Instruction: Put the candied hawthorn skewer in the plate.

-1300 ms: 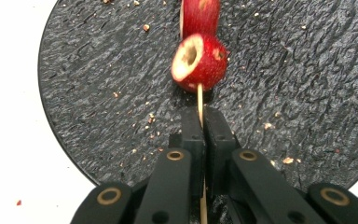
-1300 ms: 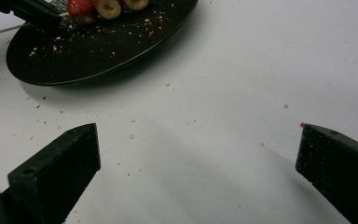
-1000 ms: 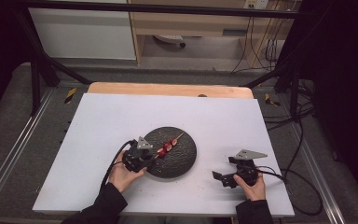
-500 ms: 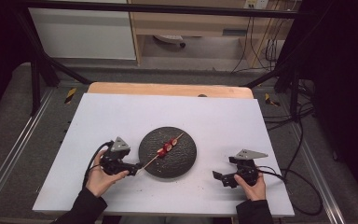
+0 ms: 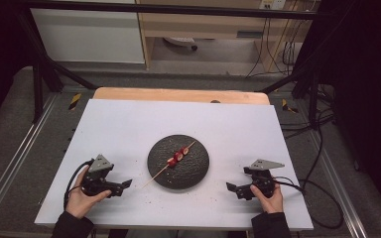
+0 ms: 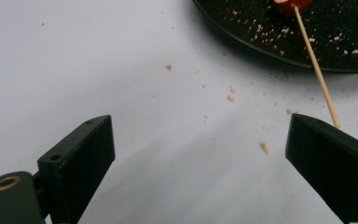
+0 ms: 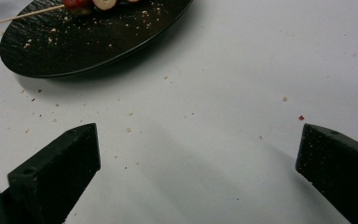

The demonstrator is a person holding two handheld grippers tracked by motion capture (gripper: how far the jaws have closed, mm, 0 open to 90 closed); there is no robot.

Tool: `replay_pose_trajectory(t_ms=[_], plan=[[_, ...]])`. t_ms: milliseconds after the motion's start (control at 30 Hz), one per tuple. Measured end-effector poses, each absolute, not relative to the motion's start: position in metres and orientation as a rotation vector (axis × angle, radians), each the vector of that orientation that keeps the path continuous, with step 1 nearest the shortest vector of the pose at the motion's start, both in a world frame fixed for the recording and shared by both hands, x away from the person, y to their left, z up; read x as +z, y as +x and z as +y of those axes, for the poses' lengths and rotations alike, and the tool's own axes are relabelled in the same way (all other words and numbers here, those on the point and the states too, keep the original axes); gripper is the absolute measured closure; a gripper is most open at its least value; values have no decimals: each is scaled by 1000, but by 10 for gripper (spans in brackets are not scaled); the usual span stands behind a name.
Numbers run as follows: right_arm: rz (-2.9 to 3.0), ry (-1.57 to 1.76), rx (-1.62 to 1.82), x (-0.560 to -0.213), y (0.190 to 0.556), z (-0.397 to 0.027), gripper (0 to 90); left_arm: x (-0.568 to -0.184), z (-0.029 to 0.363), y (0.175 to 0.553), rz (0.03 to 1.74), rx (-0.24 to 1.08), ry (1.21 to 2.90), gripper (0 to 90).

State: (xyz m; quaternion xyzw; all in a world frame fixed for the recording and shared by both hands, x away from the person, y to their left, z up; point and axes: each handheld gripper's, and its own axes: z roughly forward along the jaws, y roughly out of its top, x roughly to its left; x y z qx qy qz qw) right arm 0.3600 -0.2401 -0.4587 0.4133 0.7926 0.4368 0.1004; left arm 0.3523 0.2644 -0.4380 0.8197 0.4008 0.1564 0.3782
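While the skewer (image 5: 174,163) lies across the round black plate (image 5: 198,173) at the middle of the white bench (image 5: 129,129), parts of it are cut off: the left gripper view crops the food at the top edge, showing one red piece and the bare wooden stick, whose tip comes close to the right jaw, and the right gripper view clips the pieces at its top edge. Its long axis runs from about 7 o'clock to 1 o'clock in the high view, bare end pointing to 7 o'clock and overhanging the plate's rim onto the bench. Red and pale round slices sit threaded near the plate's centre; what they are is hard to tell. The plate has a rough, pebbled surface dotted with crumbs, which also speckle the smooth bench. At 8 o'clock of the plate, the left hand-held gripper (image 5: 124,184) has just been opening and stands wide with nothing between its jaws. At 4 o'clock, the right hand-held gripper (image 5: 234,189) is likewise spread wide and empty.
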Motion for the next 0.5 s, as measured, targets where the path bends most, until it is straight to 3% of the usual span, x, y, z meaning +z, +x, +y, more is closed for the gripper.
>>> replay_pose_trajectory(t_ms=[500], plan=[[2364,1217,1281,-459,359,-240,6,-455,280,343,1046,400,2092,72]])
